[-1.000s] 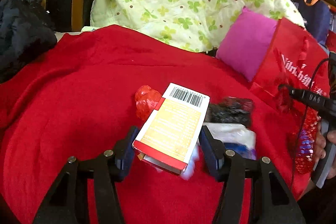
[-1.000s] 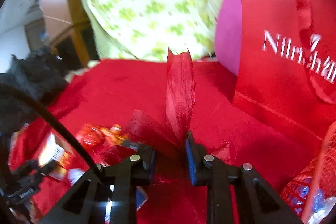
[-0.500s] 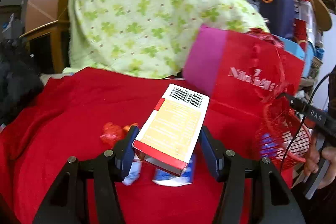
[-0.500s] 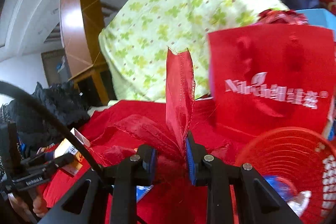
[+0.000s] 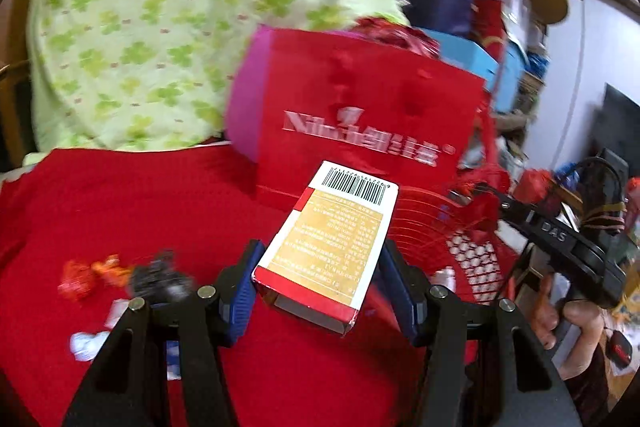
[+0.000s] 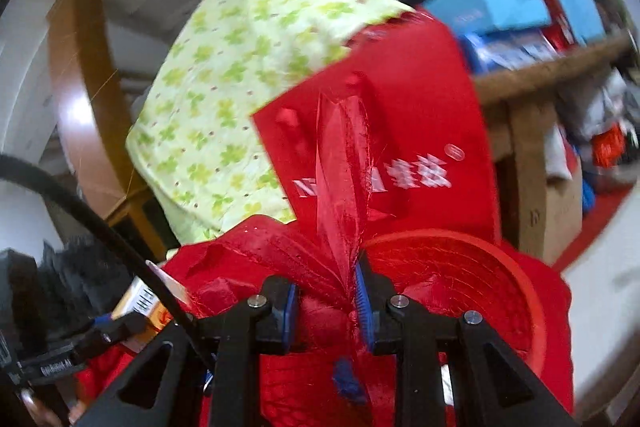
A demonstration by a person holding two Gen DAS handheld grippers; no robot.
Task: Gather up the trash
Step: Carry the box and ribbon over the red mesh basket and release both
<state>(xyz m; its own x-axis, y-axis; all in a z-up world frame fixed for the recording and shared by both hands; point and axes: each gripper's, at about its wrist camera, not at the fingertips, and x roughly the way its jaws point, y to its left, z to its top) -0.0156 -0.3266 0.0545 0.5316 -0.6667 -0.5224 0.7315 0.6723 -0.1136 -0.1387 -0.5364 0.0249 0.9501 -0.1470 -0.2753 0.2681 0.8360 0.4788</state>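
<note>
Soft, even indoor light is filling both views, with glare shining off the curved wooden post [image 6: 76,107]. Motion blur is smearing the background clutter, and fisheye distortion is bending the dark-vignetted edges.

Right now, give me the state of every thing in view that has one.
Left gripper, shut on the red-and-gold cardboard box, which is held above the red cloth.
Right gripper, pinching a red mesh scrap, jaws just opening slightly.
Red plastic basket, upright, open-topped.
Red paper gift bag, standing upright.
Crumpled wrappers, lying loose on the cloth.
</note>
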